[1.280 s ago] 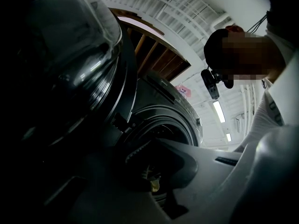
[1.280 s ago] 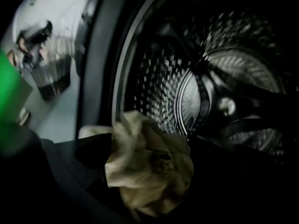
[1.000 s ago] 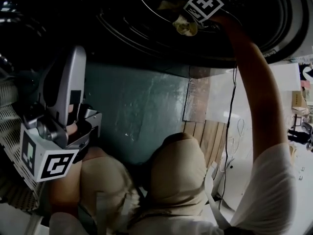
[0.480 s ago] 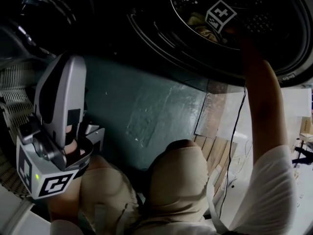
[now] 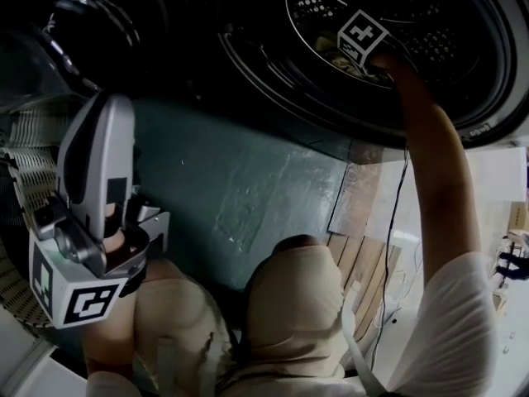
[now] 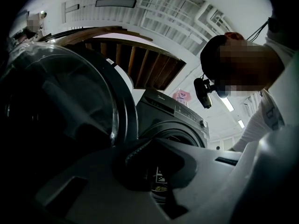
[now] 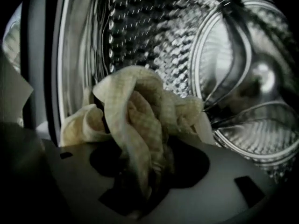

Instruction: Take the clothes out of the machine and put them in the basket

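A pale yellow checked cloth [image 7: 140, 111] lies bunched at the front of the steel drum [image 7: 154, 36]. My right gripper [image 7: 144, 174] points steeply down into it. Its jaws are closing, with a fold of the cloth pinched between them. In the head view, that gripper's marker cube [image 5: 362, 35] sits inside the drum opening [image 5: 430, 23], and a scrap of the cloth [image 5: 337, 58] shows beside it. My left gripper [image 5: 95, 164] hangs at the lower left, outside the machine. In its own view the left gripper [image 6: 150, 146] has its jaw tips together, with nothing in them.
A white lattice basket [image 5: 25, 180] stands at the far left beside my left gripper. The machine's round glass door [image 5: 74, 15] hangs open at the upper left. The person's knees [image 5: 289, 304] fill the lower middle above a dark green floor [image 5: 240, 188].
My right gripper has sunk deeper into the drum onto the cloth. Its jaws have come together round a fold. My left gripper has drifted a little left and up.
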`<state>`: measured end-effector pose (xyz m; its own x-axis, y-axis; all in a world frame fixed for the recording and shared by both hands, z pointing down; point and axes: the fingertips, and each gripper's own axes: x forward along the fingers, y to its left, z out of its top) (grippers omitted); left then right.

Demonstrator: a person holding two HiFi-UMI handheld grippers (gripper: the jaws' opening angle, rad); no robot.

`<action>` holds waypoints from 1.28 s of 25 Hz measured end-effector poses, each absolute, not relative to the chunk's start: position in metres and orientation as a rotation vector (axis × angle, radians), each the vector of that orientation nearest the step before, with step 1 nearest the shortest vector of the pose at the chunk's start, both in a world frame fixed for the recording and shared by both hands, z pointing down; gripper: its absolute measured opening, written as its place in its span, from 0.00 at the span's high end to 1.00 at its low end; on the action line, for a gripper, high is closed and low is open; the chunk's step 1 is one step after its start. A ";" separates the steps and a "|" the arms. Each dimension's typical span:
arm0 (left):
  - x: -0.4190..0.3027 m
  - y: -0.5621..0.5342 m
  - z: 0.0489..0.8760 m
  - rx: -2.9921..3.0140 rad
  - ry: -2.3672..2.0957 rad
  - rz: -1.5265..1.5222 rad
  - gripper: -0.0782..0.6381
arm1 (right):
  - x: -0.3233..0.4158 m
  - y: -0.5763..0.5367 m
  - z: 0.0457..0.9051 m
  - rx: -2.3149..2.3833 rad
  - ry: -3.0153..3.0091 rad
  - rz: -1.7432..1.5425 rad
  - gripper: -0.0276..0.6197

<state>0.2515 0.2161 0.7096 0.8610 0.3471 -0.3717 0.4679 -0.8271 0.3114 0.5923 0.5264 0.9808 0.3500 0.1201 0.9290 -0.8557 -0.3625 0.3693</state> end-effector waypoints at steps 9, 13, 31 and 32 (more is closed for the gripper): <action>0.250 0.220 0.704 2.646 0.644 -0.455 0.87 | 0.579 0.505 0.920 1.772 -0.716 0.911 0.60; 0.249 0.226 0.704 2.619 0.678 -0.467 0.87 | 0.560 0.489 0.885 1.798 -0.754 0.782 0.60; 0.248 0.219 0.706 2.560 0.716 -0.481 0.87 | 0.478 0.464 0.778 1.938 -0.789 0.422 0.60; 0.248 0.219 0.706 2.561 0.716 -0.482 0.87 | 0.477 0.466 0.774 1.952 -0.783 0.408 0.60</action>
<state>0.2477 0.2185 0.7058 0.8058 0.4022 -0.4347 0.5538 -0.7718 0.3125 0.4772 0.4662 0.7737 0.7384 -0.3526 0.5749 -0.6732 -0.3352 0.6591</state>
